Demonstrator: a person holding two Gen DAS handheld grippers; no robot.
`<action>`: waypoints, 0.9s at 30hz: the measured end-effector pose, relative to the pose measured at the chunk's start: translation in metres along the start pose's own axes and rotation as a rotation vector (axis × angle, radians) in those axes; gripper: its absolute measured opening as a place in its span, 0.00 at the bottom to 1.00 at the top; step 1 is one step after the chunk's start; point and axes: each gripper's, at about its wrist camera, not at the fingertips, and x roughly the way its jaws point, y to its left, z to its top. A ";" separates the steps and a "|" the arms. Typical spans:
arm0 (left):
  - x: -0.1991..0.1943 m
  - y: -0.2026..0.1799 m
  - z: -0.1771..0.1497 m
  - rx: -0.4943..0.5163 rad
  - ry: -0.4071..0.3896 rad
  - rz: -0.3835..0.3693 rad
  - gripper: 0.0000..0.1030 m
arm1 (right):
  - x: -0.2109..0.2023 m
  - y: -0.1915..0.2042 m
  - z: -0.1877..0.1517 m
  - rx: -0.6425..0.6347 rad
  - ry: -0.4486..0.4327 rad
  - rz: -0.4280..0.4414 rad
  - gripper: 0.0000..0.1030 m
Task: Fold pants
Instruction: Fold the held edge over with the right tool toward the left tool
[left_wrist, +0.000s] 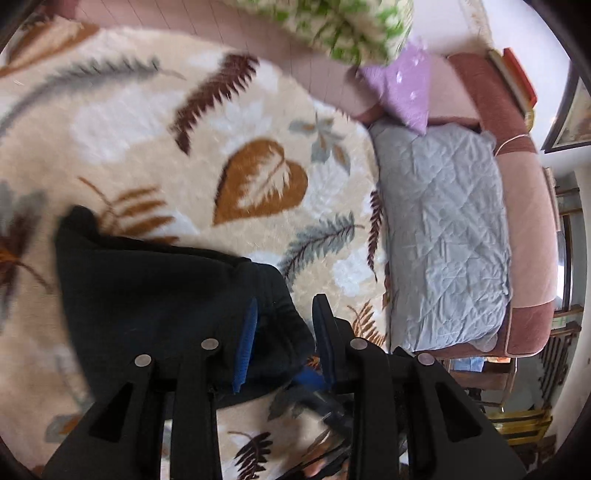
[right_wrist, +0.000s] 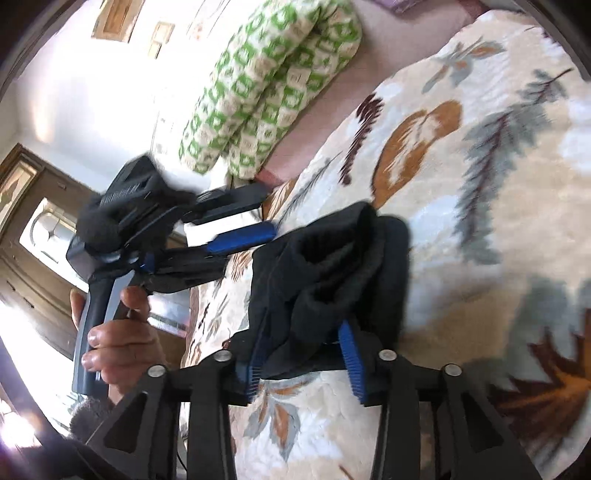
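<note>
The black pants (left_wrist: 155, 295) lie bunched on a cream leaf-patterned blanket (left_wrist: 229, 122). In the left wrist view my left gripper (left_wrist: 284, 325) stands open, with an edge of the pants lying between its blue-padded fingers (left_wrist: 245, 343). In the right wrist view my right gripper (right_wrist: 304, 350) also stands open around a folded bunch of the pants (right_wrist: 332, 273), which rests between its fingers. The left gripper also shows in the right wrist view (right_wrist: 236, 236), held in a hand at the left, its fingers apart just beside the pants.
A green-and-white patterned quilt (right_wrist: 273, 81) lies rolled at the far edge of the bed. A grey quilted pad (left_wrist: 443, 236) and a purple pillow (left_wrist: 406, 88) lie on a pink sofa (left_wrist: 532, 229) beside the blanket. Wooden furniture (right_wrist: 33, 229) stands at the left.
</note>
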 end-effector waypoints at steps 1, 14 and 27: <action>-0.008 0.001 -0.002 0.014 -0.019 0.035 0.38 | -0.008 -0.001 0.001 0.004 -0.016 -0.007 0.43; -0.044 0.089 -0.066 -0.037 -0.149 0.320 0.43 | -0.003 0.063 0.032 -0.194 -0.046 -0.170 0.66; -0.016 0.095 -0.066 0.126 -0.098 0.383 0.44 | 0.038 0.013 0.039 -0.081 0.105 -0.235 0.69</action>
